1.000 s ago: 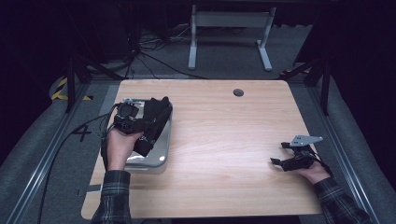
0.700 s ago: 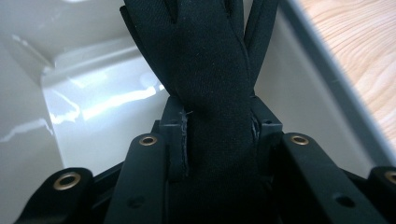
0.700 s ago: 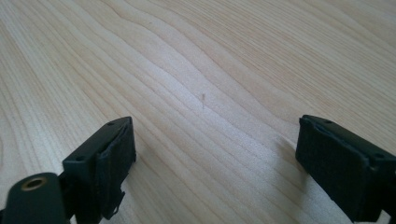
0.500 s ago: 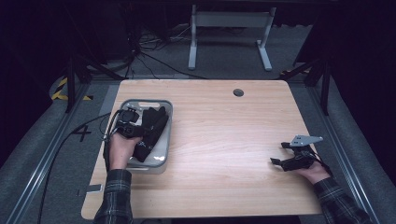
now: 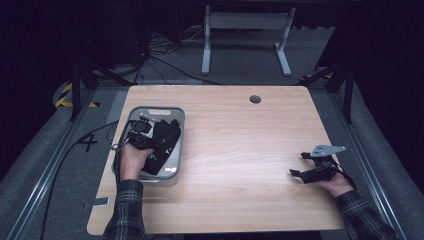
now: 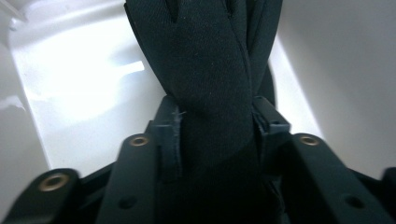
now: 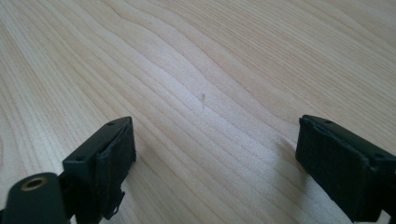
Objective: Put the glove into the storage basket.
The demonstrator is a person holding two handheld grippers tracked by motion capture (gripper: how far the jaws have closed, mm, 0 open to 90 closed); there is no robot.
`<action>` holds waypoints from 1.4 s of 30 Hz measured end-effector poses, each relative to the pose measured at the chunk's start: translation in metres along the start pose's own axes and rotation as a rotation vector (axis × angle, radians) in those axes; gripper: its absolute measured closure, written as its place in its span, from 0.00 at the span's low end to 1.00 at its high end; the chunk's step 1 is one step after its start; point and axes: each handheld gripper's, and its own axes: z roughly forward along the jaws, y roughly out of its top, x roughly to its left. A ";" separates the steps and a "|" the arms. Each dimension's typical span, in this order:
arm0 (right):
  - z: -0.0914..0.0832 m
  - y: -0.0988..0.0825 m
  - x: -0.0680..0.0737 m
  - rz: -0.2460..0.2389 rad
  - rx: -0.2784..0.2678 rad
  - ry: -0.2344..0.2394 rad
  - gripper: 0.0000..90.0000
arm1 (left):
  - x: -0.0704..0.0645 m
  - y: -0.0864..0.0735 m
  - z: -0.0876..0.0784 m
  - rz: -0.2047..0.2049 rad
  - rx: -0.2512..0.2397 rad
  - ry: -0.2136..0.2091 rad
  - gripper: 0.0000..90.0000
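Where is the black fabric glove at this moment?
In the high view, the black fabric glove lies in the grey plastic tray on the left side of the wooden table, between the jaws of the left gripper.

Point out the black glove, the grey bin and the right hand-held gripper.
black glove (image 6: 210,93), left gripper view, on the cloth between the jaws.
grey bin (image 5: 155,110), high view, on its far rim.
right hand-held gripper (image 5: 298,165), high view, midway between its fingertips.
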 end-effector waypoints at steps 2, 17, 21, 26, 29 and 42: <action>0.000 0.000 0.000 0.000 0.000 0.000 0.14 | 0.001 0.000 0.002 0.000 0.012 0.009 0.53; 0.000 0.000 0.000 0.000 0.002 0.000 0.14 | -0.006 0.005 -0.017 0.024 -0.085 0.050 0.10; 0.000 0.000 -0.001 0.001 0.003 0.000 0.14 | -0.016 0.007 -0.023 0.042 -0.112 0.039 0.08; 0.000 0.000 -0.001 0.000 0.003 0.000 0.14 | -0.028 0.011 -0.029 0.061 -0.144 0.006 0.08; 0.000 0.000 -0.001 0.000 0.003 0.000 0.14 | -0.036 0.013 -0.032 0.074 -0.175 -0.017 0.08; 0.000 0.000 -0.001 0.000 0.003 -0.001 0.14 | -0.085 0.027 -0.035 0.162 -0.245 -0.093 0.08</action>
